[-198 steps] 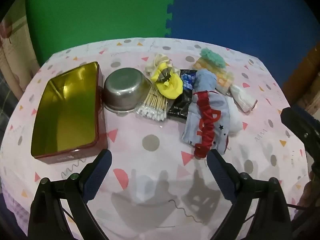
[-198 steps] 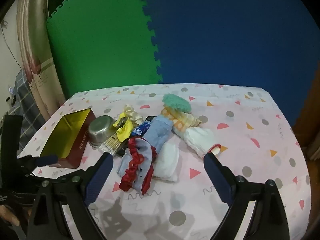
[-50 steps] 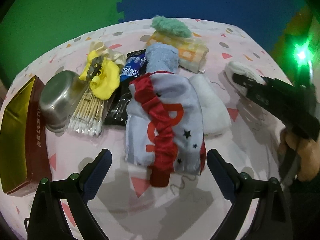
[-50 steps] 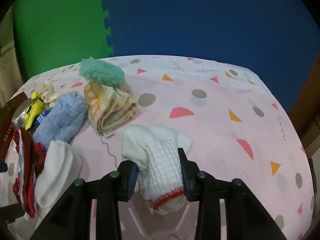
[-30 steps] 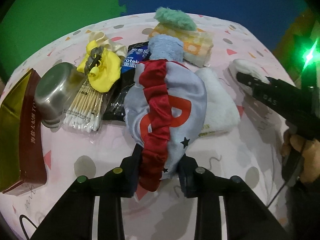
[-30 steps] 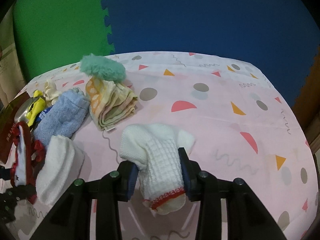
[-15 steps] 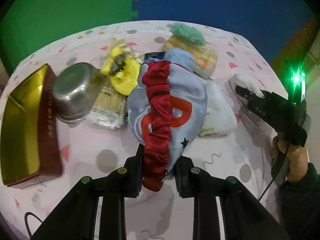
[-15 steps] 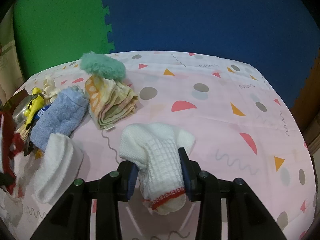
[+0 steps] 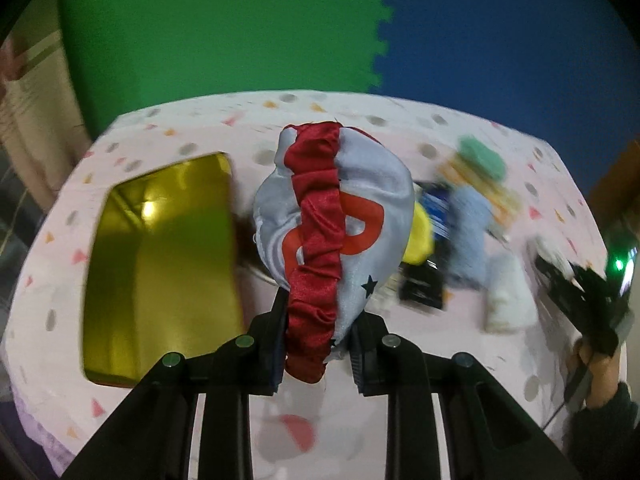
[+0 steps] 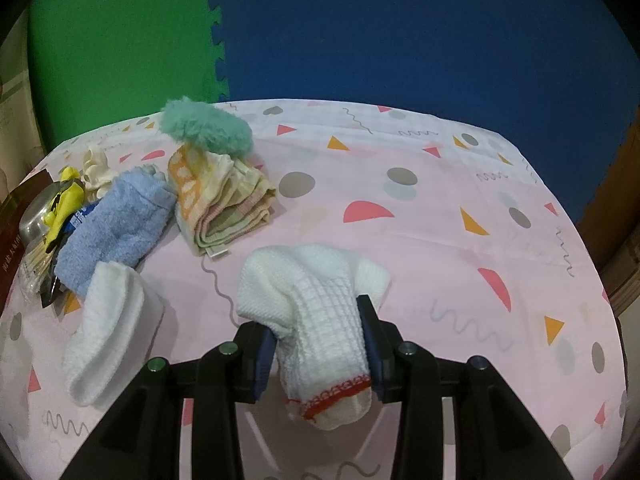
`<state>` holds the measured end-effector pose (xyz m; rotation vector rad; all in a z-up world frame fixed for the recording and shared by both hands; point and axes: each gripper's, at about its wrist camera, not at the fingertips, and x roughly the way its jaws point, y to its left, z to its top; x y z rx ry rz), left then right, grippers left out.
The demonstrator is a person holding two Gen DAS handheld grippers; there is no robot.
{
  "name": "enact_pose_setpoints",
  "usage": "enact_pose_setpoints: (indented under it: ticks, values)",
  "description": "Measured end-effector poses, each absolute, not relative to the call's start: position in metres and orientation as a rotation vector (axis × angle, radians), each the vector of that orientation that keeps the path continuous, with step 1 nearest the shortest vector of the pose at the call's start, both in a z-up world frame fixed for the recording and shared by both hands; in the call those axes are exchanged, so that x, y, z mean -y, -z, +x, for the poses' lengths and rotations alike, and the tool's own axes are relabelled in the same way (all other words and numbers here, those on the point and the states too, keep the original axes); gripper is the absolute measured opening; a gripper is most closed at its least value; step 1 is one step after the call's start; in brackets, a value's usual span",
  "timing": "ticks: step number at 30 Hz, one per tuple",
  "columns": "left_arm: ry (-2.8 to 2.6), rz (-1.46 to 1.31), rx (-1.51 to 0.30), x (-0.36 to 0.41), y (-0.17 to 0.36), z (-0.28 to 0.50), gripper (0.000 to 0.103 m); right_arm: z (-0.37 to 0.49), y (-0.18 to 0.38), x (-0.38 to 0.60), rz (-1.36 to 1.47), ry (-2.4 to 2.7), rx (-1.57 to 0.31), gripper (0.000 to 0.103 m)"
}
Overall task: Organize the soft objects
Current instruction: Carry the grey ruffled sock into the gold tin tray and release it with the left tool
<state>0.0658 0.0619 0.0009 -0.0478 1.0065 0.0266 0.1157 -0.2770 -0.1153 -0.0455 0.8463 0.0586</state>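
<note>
My left gripper (image 9: pixel 318 342) is shut on a grey satin cloth with a red ruffle (image 9: pixel 332 216) and holds it in the air, just right of the open gold tin (image 9: pixel 160 264). My right gripper (image 10: pixel 320 354) is shut on a white knitted sock with red trim (image 10: pixel 316 320), which rests on the pink tablecloth (image 10: pixel 440 240). Left of it lie a white sock (image 10: pixel 108 328), a blue towel (image 10: pixel 116 224), a folded orange-patterned cloth (image 10: pixel 224 200) and a green fluffy piece (image 10: pixel 208 128).
A steel bowl (image 10: pixel 34 212), a yellow balloon (image 10: pixel 66 196), cotton swabs (image 10: pixel 34 264) and a dark packet (image 9: pixel 428 280) sit between the tin and the soft things. The right gripper's body and the hand holding it (image 9: pixel 592 304) show at the left view's right edge.
My left gripper has lifted the grey and red cloth off the pile and swung it left toward the tin. The right gripper still holds the white knitted sock in place.
</note>
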Motion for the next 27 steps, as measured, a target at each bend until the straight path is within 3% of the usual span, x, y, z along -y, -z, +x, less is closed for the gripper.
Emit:
enact_pose_setpoints:
  ticks: [11, 27]
  values:
    - [-0.196, -0.089, -1.03, -0.151, 0.0, 0.08, 0.024, 0.116, 0.115, 0.276, -0.061, -0.055, -0.848, 0.04]
    - [-0.293, -0.053, -1.159, -0.219, 0.06, 0.115, 0.032, 0.116, 0.116, 0.276, -0.073, -0.052, -0.848, 0.04]
